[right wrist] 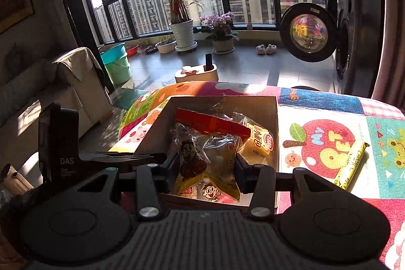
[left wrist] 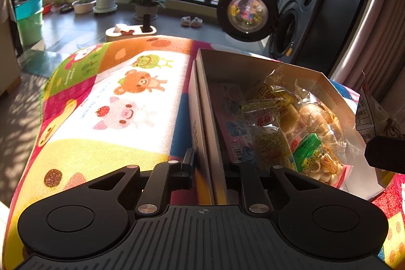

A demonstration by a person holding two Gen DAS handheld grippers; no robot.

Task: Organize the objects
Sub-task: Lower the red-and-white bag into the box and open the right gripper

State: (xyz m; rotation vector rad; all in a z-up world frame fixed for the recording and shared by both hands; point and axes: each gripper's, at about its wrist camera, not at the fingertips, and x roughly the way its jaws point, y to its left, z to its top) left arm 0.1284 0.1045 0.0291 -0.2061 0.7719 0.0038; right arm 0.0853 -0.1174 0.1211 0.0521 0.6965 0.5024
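In the left wrist view, the left gripper (left wrist: 208,166) was clamped on the near left wall of the cardboard box (left wrist: 205,103), one finger outside and one inside. Ahead and to its right, snack packets (left wrist: 291,133) filled the box, which sat on a cartoon-patterned mat (left wrist: 114,103).

In the right wrist view, the right gripper (right wrist: 205,170) pinched a clear snack bag (right wrist: 202,158) above the box (right wrist: 162,123). A yellow wrapped stick (right wrist: 351,163) lay on the mat to its right.
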